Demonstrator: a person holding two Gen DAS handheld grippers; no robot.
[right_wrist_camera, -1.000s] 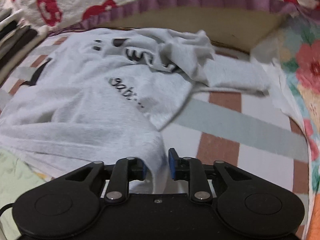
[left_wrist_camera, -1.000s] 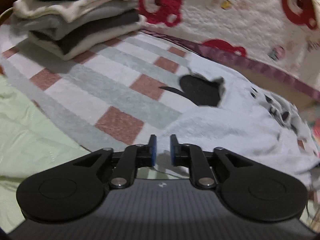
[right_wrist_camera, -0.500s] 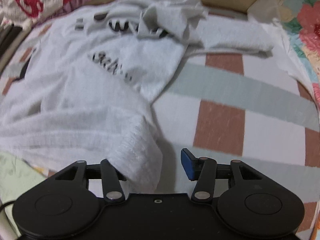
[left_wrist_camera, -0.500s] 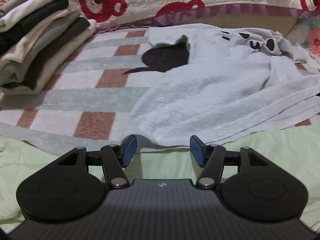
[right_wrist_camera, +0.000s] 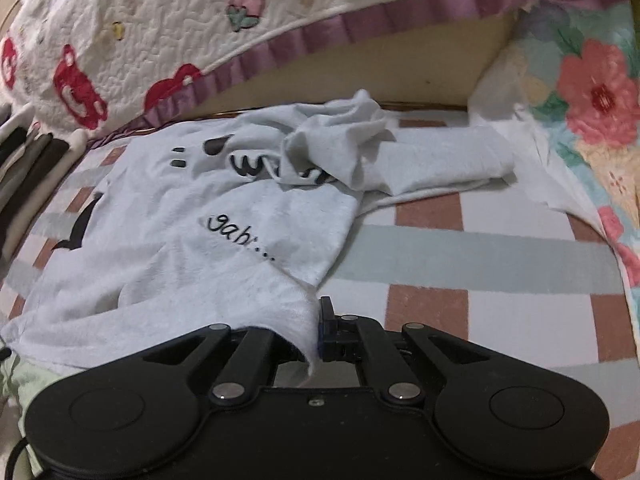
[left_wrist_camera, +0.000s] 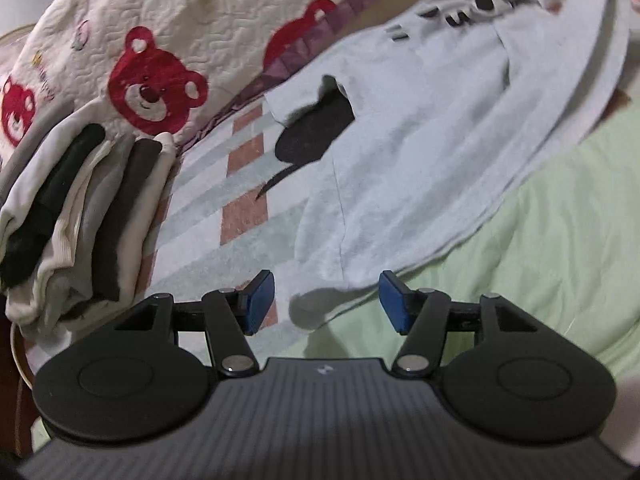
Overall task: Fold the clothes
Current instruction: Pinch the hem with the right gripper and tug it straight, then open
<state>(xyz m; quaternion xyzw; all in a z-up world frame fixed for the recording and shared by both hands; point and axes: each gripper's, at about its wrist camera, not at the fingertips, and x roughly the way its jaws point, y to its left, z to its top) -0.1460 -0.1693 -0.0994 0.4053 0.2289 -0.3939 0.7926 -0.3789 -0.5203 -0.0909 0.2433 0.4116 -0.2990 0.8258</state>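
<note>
A light grey fleece top [right_wrist_camera: 208, 256] with black print lies spread and rumpled on a checked blanket [right_wrist_camera: 480, 256]. Its sleeve is bunched at the far right. My right gripper [right_wrist_camera: 310, 332] is shut on the top's near hem corner, with cloth draped over the left finger. In the left wrist view the same top [left_wrist_camera: 420, 152] lies ahead, its near edge just beyond my left gripper [left_wrist_camera: 326, 300], which is open and empty above the hem corner.
A stack of folded clothes [left_wrist_camera: 76, 208] stands at the left. A quilt with red bears [left_wrist_camera: 160, 60] lies along the back. A pale green sheet [left_wrist_camera: 540, 248] covers the near side. A floral cover [right_wrist_camera: 592, 92] lies at the right.
My right gripper opened, then shut on the top's hem corner. My left gripper opened wide and swung round toward the top's near edge.
</note>
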